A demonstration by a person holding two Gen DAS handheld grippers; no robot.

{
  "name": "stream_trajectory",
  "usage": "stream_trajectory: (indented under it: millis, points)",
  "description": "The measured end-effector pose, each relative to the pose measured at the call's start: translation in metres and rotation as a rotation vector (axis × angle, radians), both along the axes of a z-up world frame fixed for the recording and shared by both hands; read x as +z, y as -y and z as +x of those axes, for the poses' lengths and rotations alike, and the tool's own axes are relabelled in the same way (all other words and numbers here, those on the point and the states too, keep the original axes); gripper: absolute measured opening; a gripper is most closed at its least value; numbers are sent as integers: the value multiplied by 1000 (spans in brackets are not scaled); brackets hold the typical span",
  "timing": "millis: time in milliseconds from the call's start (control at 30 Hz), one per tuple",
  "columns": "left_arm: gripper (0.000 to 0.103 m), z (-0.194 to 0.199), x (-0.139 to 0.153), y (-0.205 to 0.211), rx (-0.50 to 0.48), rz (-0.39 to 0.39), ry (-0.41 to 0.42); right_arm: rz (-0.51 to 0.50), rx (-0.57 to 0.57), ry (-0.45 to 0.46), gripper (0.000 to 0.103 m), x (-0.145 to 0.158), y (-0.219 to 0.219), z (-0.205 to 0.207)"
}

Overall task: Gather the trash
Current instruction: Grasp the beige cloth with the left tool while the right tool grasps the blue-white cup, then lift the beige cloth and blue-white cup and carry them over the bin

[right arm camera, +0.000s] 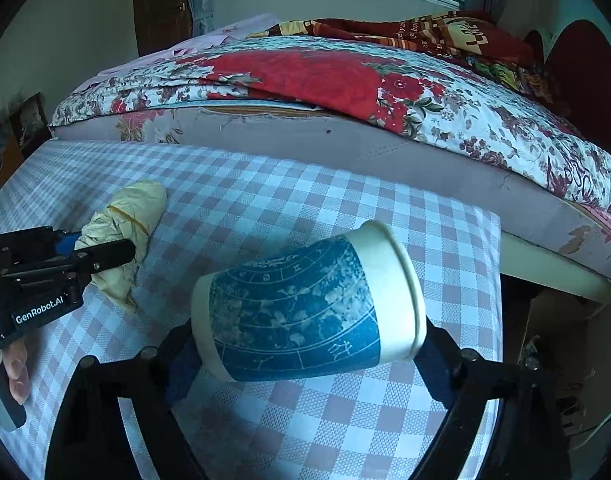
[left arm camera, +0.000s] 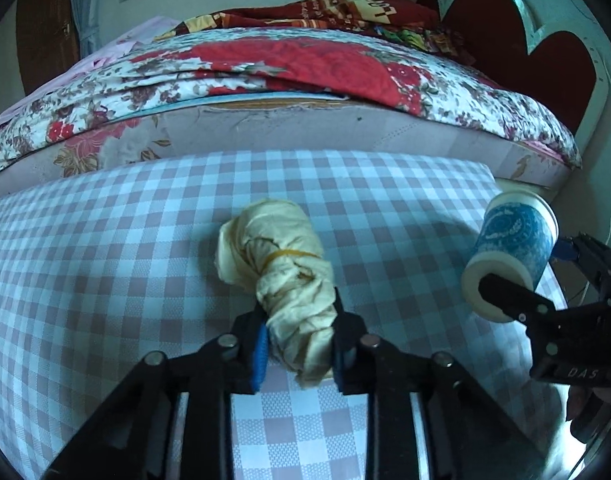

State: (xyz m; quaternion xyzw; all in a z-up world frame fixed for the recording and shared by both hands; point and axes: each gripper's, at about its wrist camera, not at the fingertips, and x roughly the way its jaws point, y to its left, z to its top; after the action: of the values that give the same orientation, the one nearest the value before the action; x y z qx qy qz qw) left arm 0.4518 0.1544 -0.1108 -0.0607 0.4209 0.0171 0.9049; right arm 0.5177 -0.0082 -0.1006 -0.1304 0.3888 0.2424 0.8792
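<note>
A crumpled yellow bag [left arm camera: 273, 248], bound with a rubber band, lies on the checked tablecloth [left arm camera: 105, 260]. My left gripper [left arm camera: 299, 320] is shut on its near end, blue pads pressing both sides. From the right wrist view the same bag [right arm camera: 137, 204] and left gripper [right arm camera: 101, 244] show at the far left. A blue-and-white paper cup [right arm camera: 297, 312] lies on its side near the table's right edge. My right gripper [right arm camera: 305, 344] holds it end to end, one finger on the base, one on the rim. The left wrist view shows the cup [left arm camera: 513, 236] and right gripper [left arm camera: 533, 264] at right.
A bed with a floral quilt [left arm camera: 265, 68] runs along the table's far side, its red heart-shaped headboard [left arm camera: 545, 60] at right. The table's right edge [right arm camera: 497, 280] drops to a dark, cluttered floor. A hand [right arm camera: 17, 368] holds the left gripper's handle.
</note>
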Motion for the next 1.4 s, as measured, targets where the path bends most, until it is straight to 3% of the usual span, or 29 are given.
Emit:
stream_trajectory:
  millis: [333, 433, 733, 900, 1400]
  points:
    - [18, -21, 11, -10, -25, -10, 33, -6, 7, 15, 89, 8, -5, -23]
    - [17, -33, 14, -20, -28, -60, 51, 0, 3, 18, 89, 11, -4, -29]
    - [17, -69, 25, -26, -21, -49, 72, 1, 13, 50, 89, 30, 2, -61]
    - [17, -100, 38, -13, -45, -1, 94, 6, 22, 70, 89, 43, 9, -92]
    - [17, -186, 74, 35, -115, -4, 134, 43, -5, 118, 89, 87, 42, -193]
